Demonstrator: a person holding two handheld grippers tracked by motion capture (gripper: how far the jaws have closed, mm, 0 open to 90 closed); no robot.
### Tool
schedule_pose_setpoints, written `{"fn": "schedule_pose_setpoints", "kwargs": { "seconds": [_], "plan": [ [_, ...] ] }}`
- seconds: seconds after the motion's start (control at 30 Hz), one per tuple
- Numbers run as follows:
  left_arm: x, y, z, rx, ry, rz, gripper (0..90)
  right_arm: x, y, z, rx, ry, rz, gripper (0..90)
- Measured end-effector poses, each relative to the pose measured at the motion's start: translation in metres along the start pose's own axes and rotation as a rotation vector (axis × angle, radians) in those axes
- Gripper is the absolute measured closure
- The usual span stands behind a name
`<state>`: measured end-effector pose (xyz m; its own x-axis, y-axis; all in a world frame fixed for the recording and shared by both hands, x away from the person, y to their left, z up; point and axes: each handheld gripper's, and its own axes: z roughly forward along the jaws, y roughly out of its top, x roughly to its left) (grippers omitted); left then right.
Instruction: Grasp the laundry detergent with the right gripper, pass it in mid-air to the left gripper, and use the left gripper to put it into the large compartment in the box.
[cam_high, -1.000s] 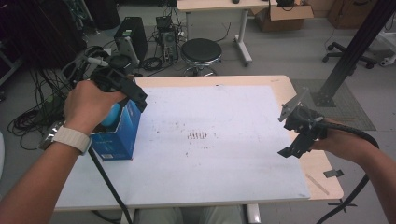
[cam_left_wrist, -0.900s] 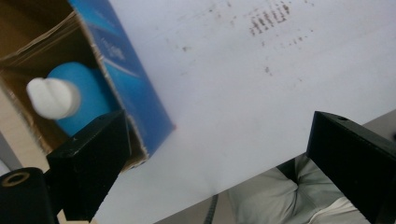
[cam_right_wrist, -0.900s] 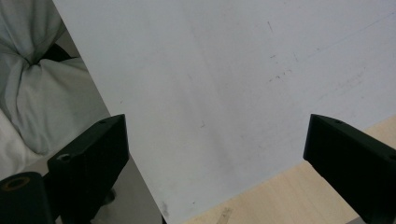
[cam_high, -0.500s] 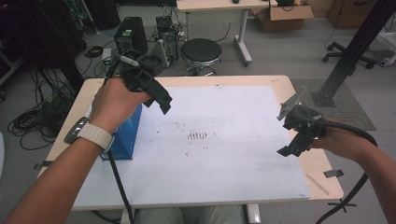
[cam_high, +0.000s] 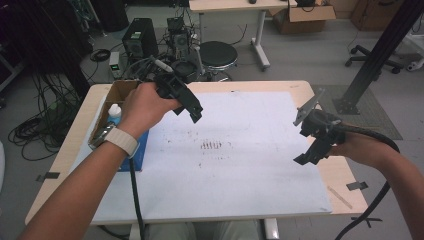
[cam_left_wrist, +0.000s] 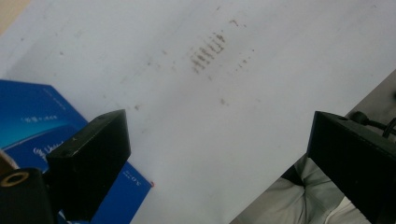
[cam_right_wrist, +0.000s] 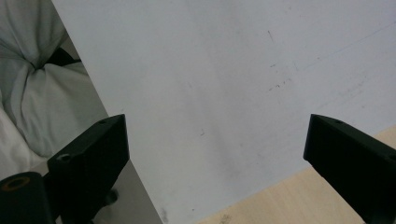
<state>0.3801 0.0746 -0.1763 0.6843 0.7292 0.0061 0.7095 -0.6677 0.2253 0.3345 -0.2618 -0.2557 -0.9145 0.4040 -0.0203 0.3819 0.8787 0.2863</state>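
Note:
My left gripper (cam_high: 189, 111) hovers over the left part of a white sheet (cam_high: 250, 165) that covers the table, held by a hand with a white wristband. In the left gripper view its jaws (cam_left_wrist: 217, 126) stand wide open with nothing between them, above brown smudges (cam_left_wrist: 208, 51). A blue box (cam_high: 137, 150) with an open cardboard top stands at the table's left, and a white bottle (cam_high: 114, 113) sticks out of it. My right gripper (cam_high: 311, 150) hangs over the sheet's right edge, open (cam_right_wrist: 215, 123) and empty.
The wooden table (cam_high: 75, 145) shows around the sheet. Behind the table stand a black stool (cam_high: 218, 53), computer cases and tangled cables. A dark metal post (cam_high: 375, 55) rises at the right. The person's grey clothing (cam_right_wrist: 32, 84) lies below the near edge.
My left gripper has moved right from above the blue box to over the sheet, uncovering the box top and bottle. The right gripper has stayed nearly still.

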Motion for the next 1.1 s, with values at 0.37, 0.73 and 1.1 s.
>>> {"fn": "schedule_pose_setpoints", "kwargs": {
  "seconds": [0.37, 0.73, 1.1],
  "plan": [
    [-0.015, 0.017, 0.014, -0.001, -0.012, 0.154, 6.7, -0.001, 0.005, 0.002, -0.001, 0.005, -0.007, 6.5],
    [-0.033, 0.028, 0.024, 0.01, -0.028, 0.322, 6.9, -0.001, 0.008, 0.001, -0.012, 0.006, -0.009, 6.5],
    [-0.044, 0.039, 0.031, 0.017, -0.057, 0.392, 7.0, -0.003, 0.008, 0.002, -0.014, 0.006, -0.017, 6.5]
  ]
}}
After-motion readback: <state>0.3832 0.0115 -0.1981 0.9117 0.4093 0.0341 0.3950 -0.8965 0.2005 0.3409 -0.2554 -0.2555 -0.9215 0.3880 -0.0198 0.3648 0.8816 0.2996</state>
